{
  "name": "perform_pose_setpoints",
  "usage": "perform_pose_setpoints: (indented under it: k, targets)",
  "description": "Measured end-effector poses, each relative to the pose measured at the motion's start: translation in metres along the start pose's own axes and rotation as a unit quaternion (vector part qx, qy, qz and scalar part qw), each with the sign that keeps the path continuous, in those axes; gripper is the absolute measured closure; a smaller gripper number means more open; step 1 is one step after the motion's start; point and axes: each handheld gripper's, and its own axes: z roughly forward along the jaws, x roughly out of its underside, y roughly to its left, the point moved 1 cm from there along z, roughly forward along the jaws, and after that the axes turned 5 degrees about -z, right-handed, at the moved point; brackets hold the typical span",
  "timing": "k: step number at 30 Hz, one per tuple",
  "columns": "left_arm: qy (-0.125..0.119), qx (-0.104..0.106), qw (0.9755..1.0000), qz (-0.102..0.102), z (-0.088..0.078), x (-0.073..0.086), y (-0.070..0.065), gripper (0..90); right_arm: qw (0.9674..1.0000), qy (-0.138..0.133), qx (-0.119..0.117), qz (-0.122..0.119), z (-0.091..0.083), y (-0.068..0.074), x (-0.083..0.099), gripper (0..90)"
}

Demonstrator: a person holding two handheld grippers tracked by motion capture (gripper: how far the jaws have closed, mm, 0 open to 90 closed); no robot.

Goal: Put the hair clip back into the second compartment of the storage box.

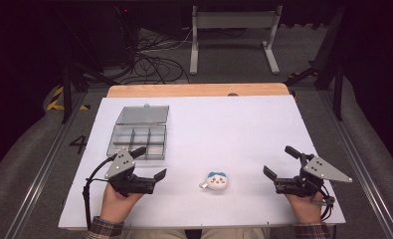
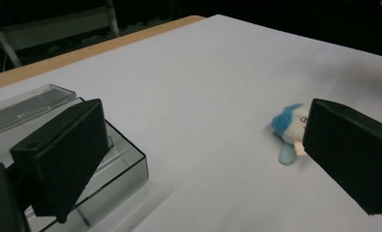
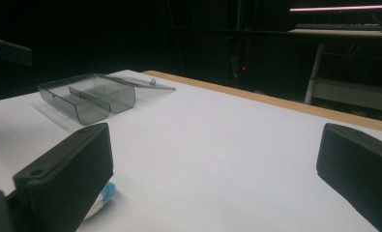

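Both tongs wide, nothing held.
I see left gripper [image 1: 153,161] by the open compartment box [image 1: 138,141], right gripper [image 1: 279,161] near the desk's right edge, plush toy [image 1: 215,180] between; no legible writing.

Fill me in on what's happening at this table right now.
A person sits at a white table holding a two-jaw gripper in each hand. The left gripper and right gripper both rest near the table's near edge with jaws open, holding nothing. Between them lies a small plush toy with a blue top, untouched. A clear compartment box sits at the left, its lid folded open behind it. No handling is under way.
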Motion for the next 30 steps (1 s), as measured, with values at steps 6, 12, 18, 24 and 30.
perform_pose_setpoints:
  k: [6, 12, 18, 24, 30]
  targets:
    - [0.017, 0.007, 0.9998, 0.006, 0.01, 0.001, -0.004, 3.4, 0.9999, 0.01, -0.004, -0.003, 0.002, 0.001, 0.001, 0.3]
    - [0.037, 0.02, 0.999, 0.011, 0.023, 0.001, -0.012, 3.7, 0.9999, 0.009, -0.002, -0.005, 0.002, 0.001, 0.0, 0.3]
    - [0.05, 0.029, 0.9983, 0.011, 0.033, 0.001, -0.018, 3.8, 0.9999, 0.009, -0.002, -0.005, 0.002, 0.001, 0.0, 0.3]
    - [0.063, 0.04, 0.9971, 0.014, 0.044, 0.001, -0.025, 3.9, 0.9999, 0.011, -0.003, -0.003, 0.003, 0.001, 0.001, 0.3]
    - [0.076, 0.051, 0.9956, 0.017, 0.056, 0.0, -0.033, 4.4, 0.9999, 0.013, -0.002, -0.004, 0.003, 0.001, 0.001, 0.3]
